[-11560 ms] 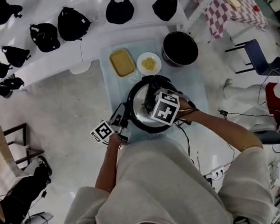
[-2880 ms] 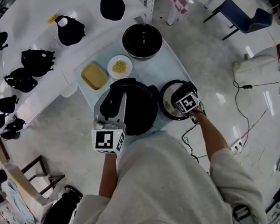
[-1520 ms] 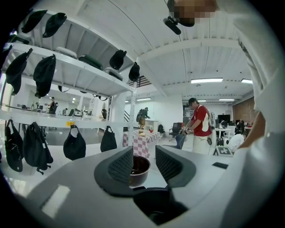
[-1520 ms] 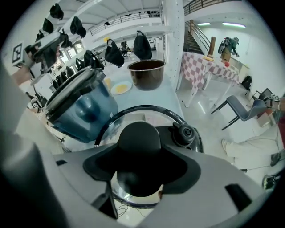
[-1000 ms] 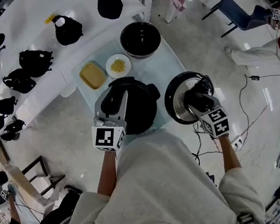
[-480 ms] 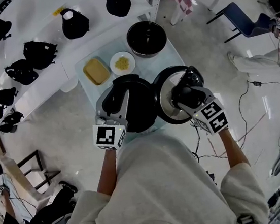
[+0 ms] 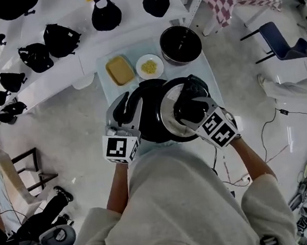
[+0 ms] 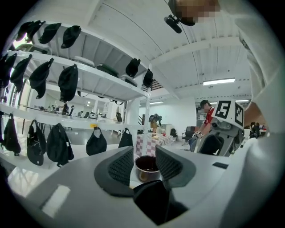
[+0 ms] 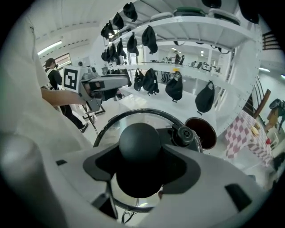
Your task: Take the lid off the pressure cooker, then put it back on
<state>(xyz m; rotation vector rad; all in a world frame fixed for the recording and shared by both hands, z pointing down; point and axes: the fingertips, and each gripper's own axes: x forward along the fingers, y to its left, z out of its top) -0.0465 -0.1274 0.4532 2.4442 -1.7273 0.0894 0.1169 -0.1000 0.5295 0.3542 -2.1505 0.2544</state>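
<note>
The black pressure cooker (image 7: pixel 151 126) stands on the pale blue table (image 7: pixel 209 75). My left gripper (image 7: pixel 124 107) is shut on the cooker's black side handle (image 8: pixel 153 202), which sits low between its ribbed pads (image 8: pixel 122 167). In the air, my right gripper (image 7: pixel 188 106) is shut on the lid's round black knob (image 9: pixel 139 141). The steel lid (image 7: pixel 169 114) with its dark rim hangs tilted over the right part of the cooker's mouth. The lid's valve (image 9: pixel 185 133) shows just beyond the knob.
Behind the cooker stand a black pot (image 7: pixel 180 44), a white plate of yellow food (image 7: pixel 149 67) and a yellow block on a tray (image 7: pixel 118 70). White shelves with black bags (image 7: pixel 58 39) run behind the table. A chair (image 7: pixel 281 46) and cables are at the right.
My right gripper has carried the lid leftward, from beside the table's right edge to over the cooker, and has rolled. The left gripper stays on the cooker's handle.
</note>
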